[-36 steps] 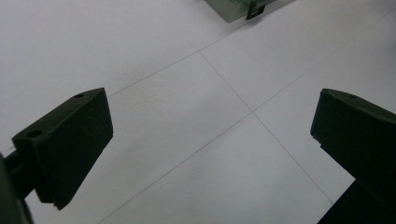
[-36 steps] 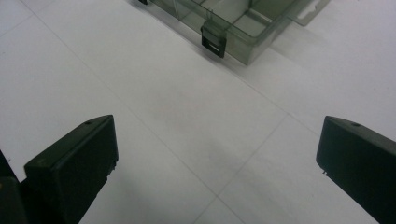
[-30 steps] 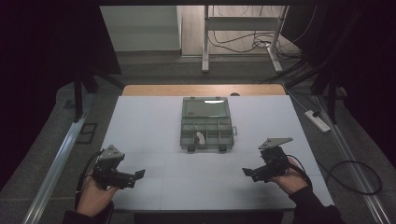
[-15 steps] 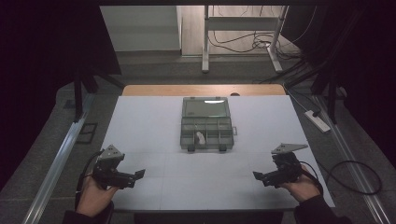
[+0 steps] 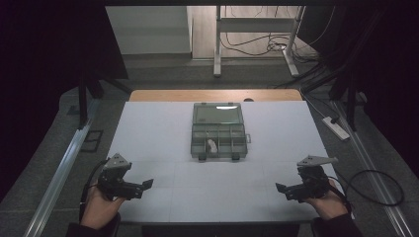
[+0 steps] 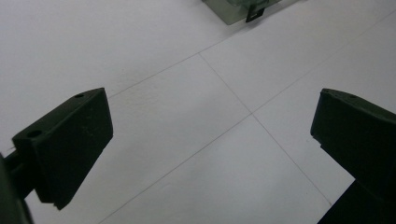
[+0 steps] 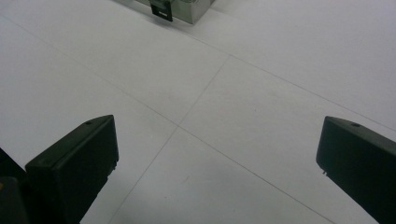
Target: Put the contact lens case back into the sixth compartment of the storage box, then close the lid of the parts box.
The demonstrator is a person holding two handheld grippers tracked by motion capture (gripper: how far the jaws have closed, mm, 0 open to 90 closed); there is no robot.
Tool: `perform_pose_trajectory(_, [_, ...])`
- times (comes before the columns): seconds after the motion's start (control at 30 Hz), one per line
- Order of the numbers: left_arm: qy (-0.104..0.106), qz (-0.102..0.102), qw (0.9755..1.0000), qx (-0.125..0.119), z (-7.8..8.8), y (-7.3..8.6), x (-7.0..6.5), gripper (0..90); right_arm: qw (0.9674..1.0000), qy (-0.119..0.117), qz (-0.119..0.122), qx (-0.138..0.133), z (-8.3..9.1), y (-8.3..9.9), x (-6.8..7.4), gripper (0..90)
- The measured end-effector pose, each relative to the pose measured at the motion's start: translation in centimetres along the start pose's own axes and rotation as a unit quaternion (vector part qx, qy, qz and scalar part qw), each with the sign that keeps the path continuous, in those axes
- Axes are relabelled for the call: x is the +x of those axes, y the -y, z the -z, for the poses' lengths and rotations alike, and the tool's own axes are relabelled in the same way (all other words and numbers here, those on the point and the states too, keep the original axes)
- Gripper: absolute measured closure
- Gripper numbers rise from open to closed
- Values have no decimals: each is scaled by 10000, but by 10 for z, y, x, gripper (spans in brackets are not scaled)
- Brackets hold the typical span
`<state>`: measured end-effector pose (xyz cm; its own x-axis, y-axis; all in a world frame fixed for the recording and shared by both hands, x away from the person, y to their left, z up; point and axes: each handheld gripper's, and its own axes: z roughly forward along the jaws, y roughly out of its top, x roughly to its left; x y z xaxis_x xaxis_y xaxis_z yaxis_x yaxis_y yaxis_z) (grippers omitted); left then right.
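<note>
The clear plastic box (image 5: 219,130) lies open at the table's (image 5: 148,128) centre, its lid folded back toward twelve o'clock and a small white piece (image 5: 212,145) in one compartment. It looks light, stiff and slippery, best pinched by a side wall or the front latches. The left gripper (image 5: 144,185) at seven o'clock and the right gripper (image 5: 280,189) at five o'clock hover with jaws spread wide, empty, well apart from it.

No text, label, brand, number or sign can be read anywhere, neither on the compartment box (image 5: 218,130) nor on the desk (image 5: 163,128).
</note>
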<state>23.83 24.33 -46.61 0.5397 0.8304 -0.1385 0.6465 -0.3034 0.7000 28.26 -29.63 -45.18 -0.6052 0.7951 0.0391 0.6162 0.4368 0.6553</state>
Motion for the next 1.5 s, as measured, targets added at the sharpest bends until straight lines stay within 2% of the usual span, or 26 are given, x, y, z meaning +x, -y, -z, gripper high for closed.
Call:
perform_pose_trajectory(0.33, [-16,35,10000,-2,0,0,0,0,9999,89,-77,20,8,4,-1,0])
perform_pose_trajectory(0.9, [22,59,10000,33,-1,-1,1,0,9999,67,-59,81,7,3,-1,0])
perform_pose_trajectory(1.13, [63,105,9999,51,-1,-2,2,0,10000,51,15,30,7,1,0,0])
perform_pose_trajectory(1.33, [175,181,9997,30,-3,-4,3,0,10000,-20,79,-10,7,-3,1,0])
perform_pose_trajectory(1.5, [180,207,9996,19,-6,-7,5,0,9998,-108,175,-34,5,-7,2,0])
